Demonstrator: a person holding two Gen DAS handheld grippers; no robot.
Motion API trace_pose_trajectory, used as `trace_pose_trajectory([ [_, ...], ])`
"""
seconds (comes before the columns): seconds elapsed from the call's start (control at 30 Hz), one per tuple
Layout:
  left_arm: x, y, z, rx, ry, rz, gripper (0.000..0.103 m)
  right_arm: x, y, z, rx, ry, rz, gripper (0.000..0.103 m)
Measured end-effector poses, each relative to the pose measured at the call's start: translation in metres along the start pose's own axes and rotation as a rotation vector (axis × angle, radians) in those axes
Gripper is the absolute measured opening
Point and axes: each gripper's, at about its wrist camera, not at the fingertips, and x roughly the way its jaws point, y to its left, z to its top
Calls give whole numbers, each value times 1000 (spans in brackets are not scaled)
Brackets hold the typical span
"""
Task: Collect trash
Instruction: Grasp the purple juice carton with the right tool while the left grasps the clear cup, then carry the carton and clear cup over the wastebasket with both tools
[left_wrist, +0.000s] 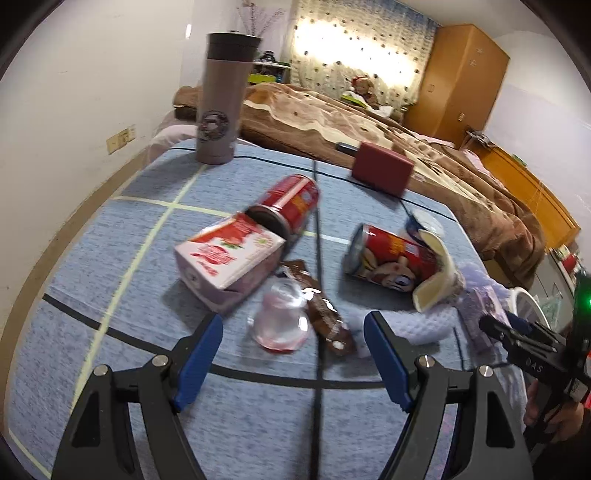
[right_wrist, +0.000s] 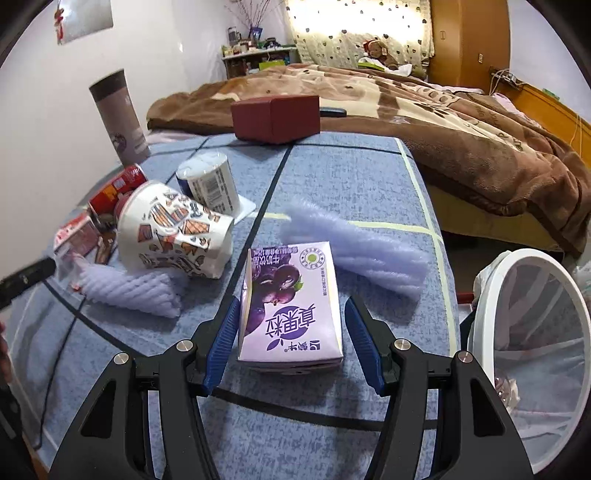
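Litter covers most of the bench (left_wrist: 92, 258), so we judge collection barely begun. In the left wrist view, our left hand-held gripper (left_wrist: 293, 334) hangs with jaws apart around a crumpled clear plastic cup (left_wrist: 280, 321), not touching it. In the right wrist view, our right hand-held gripper (right_wrist: 291, 328) straddles a purple milk carton (right_wrist: 291, 306), pads clear of it; the white bin (right_wrist: 532, 350) waits right.
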Motion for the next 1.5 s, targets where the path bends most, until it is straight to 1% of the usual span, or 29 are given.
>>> trace_pose_trajectory([
  [0.1, 2, 11, 1, -31, 3, -4, 80, 1, 2, -2, -10, 12, -13, 60],
  [0.17, 8, 11, -1, -25, 24, 2, 80, 3, 3, -3, -7, 27, -11, 60],
  [0.2, 9, 11, -3, -27, 20, 12, 80, 3, 3, -5, -4, 26, -9, 58],
  [0.3, 13, 7, -5, -12, 23, 8, 80, 1, 1, -6, 8, 14, -14, 57],
  [0.47, 26, 2, 2, 5, 30, 56, 80, 1, 1, -5, 13, 9, -11, 57],
  [0.53, 29, 3, 4, 1, 25, 64, 79, 1, 2, -6, 13, 7, -13, 57],
  [0.57, 30, 2, 4, 1, 18, 66, 76, 1, 3, -6, 13, 6, -14, 57],
  [0.63, 31, 2, 5, -6, 16, 54, 74, 2, 2, -5, 13, 4, -13, 57],
  [0.7, 33, 2, 6, -12, 15, 53, 69, 1, 3, -6, 15, 3, -12, 57],
  [0.77, 34, -1, 6, 3, 12, 59, 69, 2, 2, -5, 15, 2, -15, 57],
  [0.83, 37, -2, 6, 9, 21, 57, 64, 2, 2, -6, 18, 2, -14, 57],
  [0.93, 38, -4, 5, 13, 25, 52, 53, 1, 3, -6, 20, 0, -12, 57],
  [1.0, 38, -4, 5, 11, 29, 42, 41, 0, 2, -6, 21, -2, -11, 57],
  [1.07, 38, -4, 4, 12, 31, 46, 37, 0, 2, -6, 23, -2, -8, 57],
  [1.13, 37, -5, 3, 19, 26, 50, 31, 0, 2, -6, 24, -4, -7, 57],
  [1.5, 28, -11, -1, 28, 15, 40, 31, -4, 2, -7, 29, -15, 3, 57],
])
